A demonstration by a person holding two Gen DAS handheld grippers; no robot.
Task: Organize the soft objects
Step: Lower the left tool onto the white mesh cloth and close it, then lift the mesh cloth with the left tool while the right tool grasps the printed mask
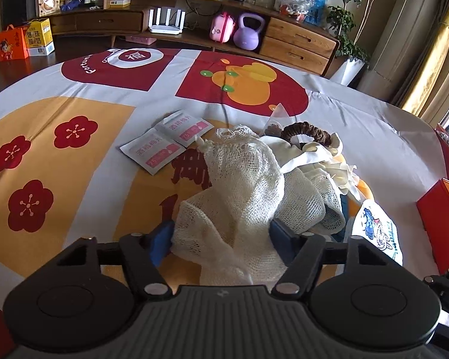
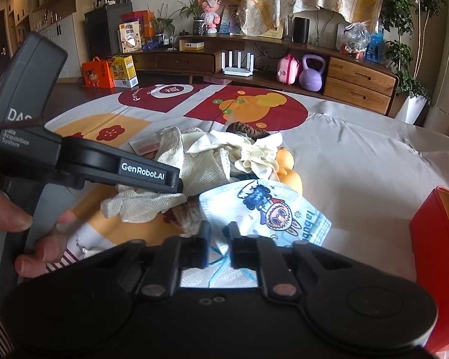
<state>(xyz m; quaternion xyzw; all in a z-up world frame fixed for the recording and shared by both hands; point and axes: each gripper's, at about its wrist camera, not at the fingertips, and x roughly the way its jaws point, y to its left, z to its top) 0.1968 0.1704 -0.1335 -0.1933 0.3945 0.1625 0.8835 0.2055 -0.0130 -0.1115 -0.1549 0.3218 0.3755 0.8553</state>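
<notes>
Gauze and a printed face mask are taken up from a heap of soft things on a patterned tablecloth.

Loose-woven gauze cloth (image 1: 239,179) is bracketed by the left gripper (image 1: 221,239), its jaws about half open; whether the pads are pressing yet cannot be told, though the bundle fills the gap. Its long axis runs from 6 toward 12 o'clock in the left view, the knotted end pointing away. The right gripper (image 2: 218,245), jaws nearly shut, is pinched on the blue ear loop of the face mask (image 2: 266,209), which lies just ahead, stretched from 10 to 4 o'clock. A clean lift would be helped by closing fully on the gauze's bulk and raising the mask slowly, so that the cream fabric (image 2: 254,155) behind is not dragged. A red box (image 2: 440,239) stands at 3 o'clock.
</notes>
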